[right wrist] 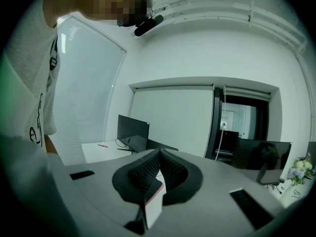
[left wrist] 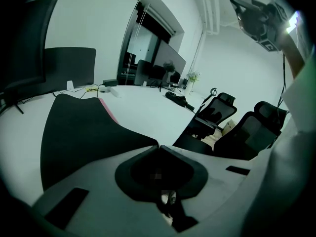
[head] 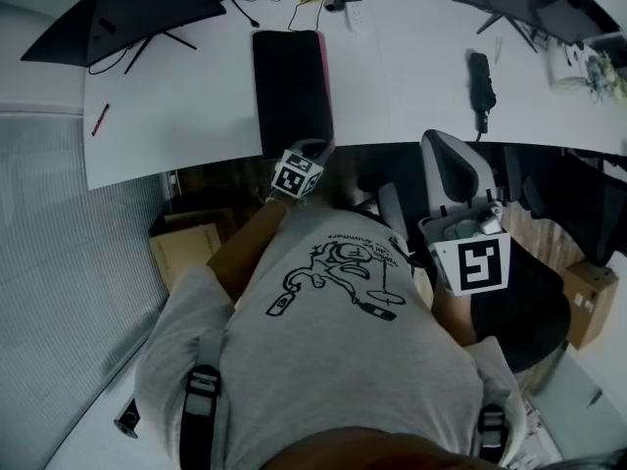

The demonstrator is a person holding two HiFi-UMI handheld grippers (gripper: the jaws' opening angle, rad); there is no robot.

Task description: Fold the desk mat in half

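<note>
Black, with a pink edge along its right side, the mat (head: 289, 86) is lying folded on the white desk (head: 196, 116) in the head view, stretching straight away from the left gripper (head: 313, 151). That gripper is reaching over the desk's near edge and meeting the mat at its near right corner. The right gripper (head: 465, 225) is hanging well apart from the mat, off the desk and close by the person's chest, with a chair (head: 446, 169) just ahead of it.

In the left gripper view, the left gripper (left wrist: 159, 147) is clamping its jaws tight together on the mat (left wrist: 84, 132), whose near edge is running right into the tips. The rest of the mat is spreading ahead and to the left of the jaws, its pink rim showing on the far right side. Bare desk (left wrist: 148, 107) is lying ahead and to the right.

In the right gripper view, the right gripper (right wrist: 159, 153) is keeping its jaws clenched, tips touching, aimed nearly level at a far wall. A small white slip (right wrist: 154, 204) with a pink edge is sitting in the hollow behind the tips. A monitor (right wrist: 132, 128) is standing ahead and to the left.
</note>
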